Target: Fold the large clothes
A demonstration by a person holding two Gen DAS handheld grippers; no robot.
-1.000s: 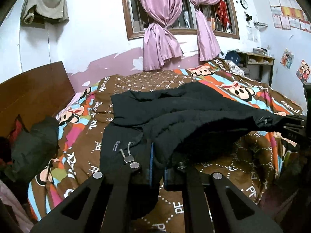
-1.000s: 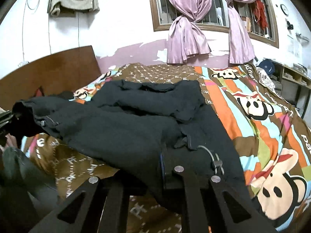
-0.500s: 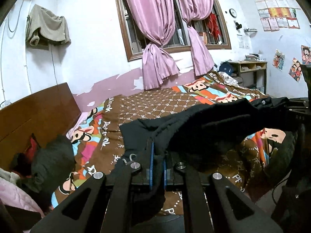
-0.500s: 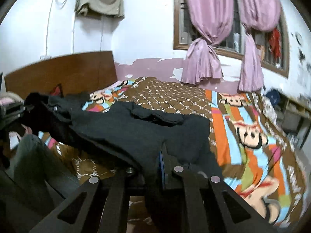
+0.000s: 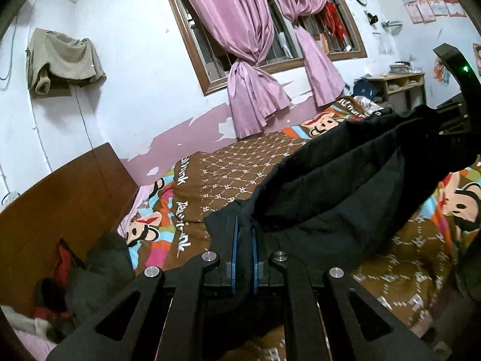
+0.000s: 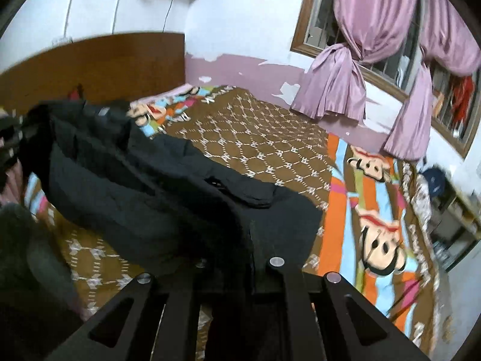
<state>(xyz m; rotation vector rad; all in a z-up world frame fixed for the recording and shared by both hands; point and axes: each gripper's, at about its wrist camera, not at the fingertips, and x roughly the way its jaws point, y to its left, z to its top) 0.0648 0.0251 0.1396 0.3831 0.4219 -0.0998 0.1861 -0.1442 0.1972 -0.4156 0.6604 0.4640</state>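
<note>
A large black jacket (image 5: 339, 186) hangs stretched between my two grippers above the bed. My left gripper (image 5: 243, 234) is shut on one end of it, the blue pads pinching the black cloth. My right gripper (image 6: 249, 240) is shut on the other end of the jacket (image 6: 144, 192). In the left wrist view the right gripper shows at the right edge (image 5: 451, 126), holding the far end. In the right wrist view the left gripper shows at the left edge (image 6: 12, 138). The jacket sags in the middle and is lifted off the bedspread.
The bed has a brown and striped monkey-print cover (image 5: 228, 174) (image 6: 264, 144). A wooden headboard (image 5: 60, 198) stands on the left. A dark garment (image 5: 102, 267) lies near it. Pink curtains (image 5: 252, 60) hang at the window. A desk (image 5: 399, 87) stands at the far right.
Both grippers have risen and tilted up, lifting the jacket off the bed. It now hangs in the air between them; earlier most of it lay on the cover.
</note>
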